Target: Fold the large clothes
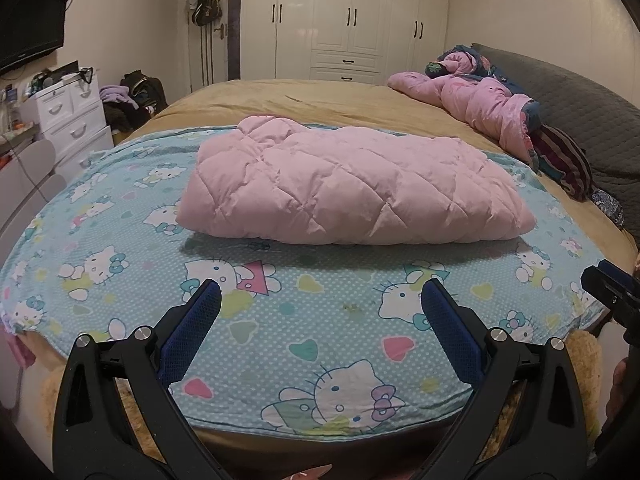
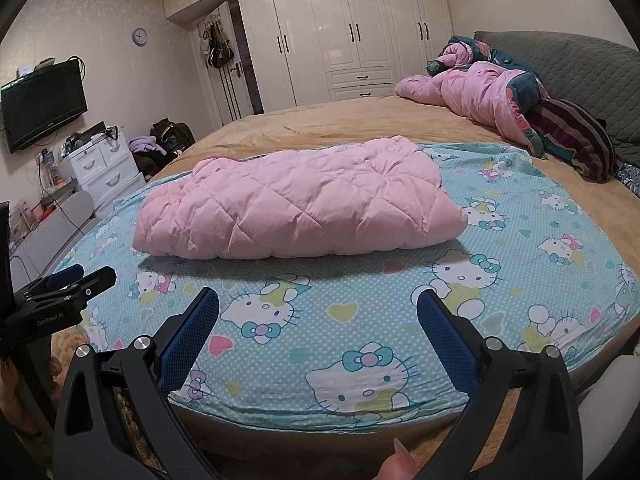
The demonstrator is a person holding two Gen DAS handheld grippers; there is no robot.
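**K:** Status check. Pink quilted coat sits in a compact bundle mid-way across the cartoon-print sheet, on the bed. Looks folded already, judging by the doubled near edge.

**M:** Grippers?

**K:** Left gripper spread wide, nothing held, hovering over the sheet short of the coat. Right gripper same: released, empty, well short of the bundle. Neither touches fabric.

**M:** Handling?

**K:** Puffy, soft, probably light. Filling will spring back, so folds won't hold a crease. Shell looks slick, likely to slide in the pads. I'd pinch deep at the 2 near corners of the bundle, through all layers, not on a surface ridge.

**M:** Obstructions?

**K:** None between grippers and coat. Crumpled pink duvet and a striped pillow lie near the grey headboard, well apart from the work area. Dresser and a clothes pile stand off the bed's far left side. Only risk: the sheet is loose, could drag along with a pull.
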